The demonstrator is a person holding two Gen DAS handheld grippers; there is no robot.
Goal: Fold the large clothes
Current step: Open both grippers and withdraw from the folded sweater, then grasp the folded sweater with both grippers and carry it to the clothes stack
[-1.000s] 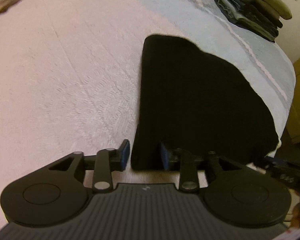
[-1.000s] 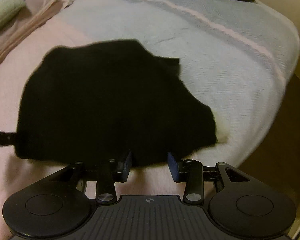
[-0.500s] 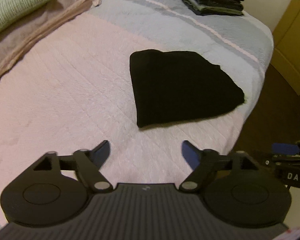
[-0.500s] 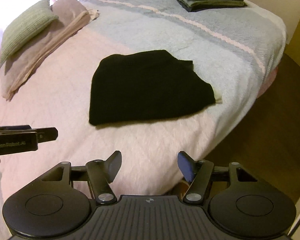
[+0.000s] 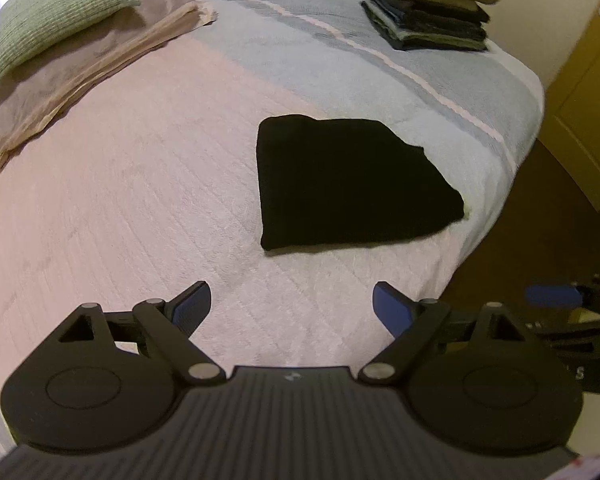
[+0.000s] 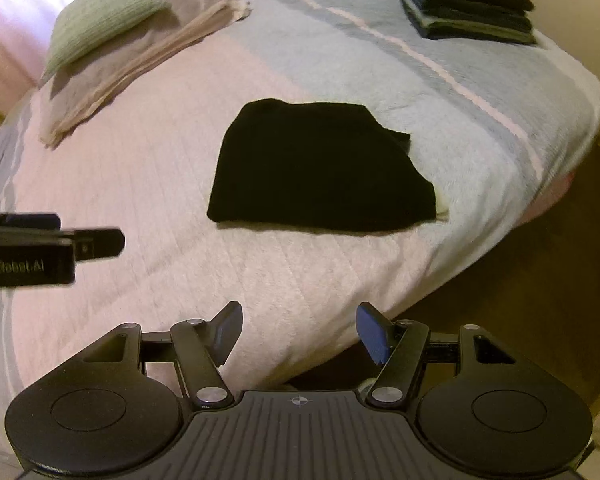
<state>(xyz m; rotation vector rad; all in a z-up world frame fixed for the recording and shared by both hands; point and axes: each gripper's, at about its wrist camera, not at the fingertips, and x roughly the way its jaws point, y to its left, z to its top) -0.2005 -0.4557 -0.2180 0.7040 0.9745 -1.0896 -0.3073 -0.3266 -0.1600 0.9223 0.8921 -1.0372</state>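
A black garment (image 5: 348, 184) lies folded into a compact, roughly square bundle on the bed, near its right edge; the right wrist view shows the same garment (image 6: 324, 168). My left gripper (image 5: 292, 304) hovers open well short of it, with nothing between its blue pads. My right gripper (image 6: 298, 326) is also open and empty, held back over the bed's front edge. The left gripper's body (image 6: 40, 248) shows at the left of the right wrist view, and the right gripper's blue tip (image 5: 552, 296) at the right of the left wrist view.
A stack of folded clothes (image 5: 432, 12) sits at the far right corner of the bed. A green pillow (image 5: 52, 12) rests on folded beige bedding (image 5: 80, 76) at the far left. The pink and blue bedspread (image 5: 140, 184) drops to a wooden floor (image 6: 520, 280) at right.
Both grippers let go of the black garment's near edge, opened wide and pulled back and up from it. The garment stays folded on the bed.
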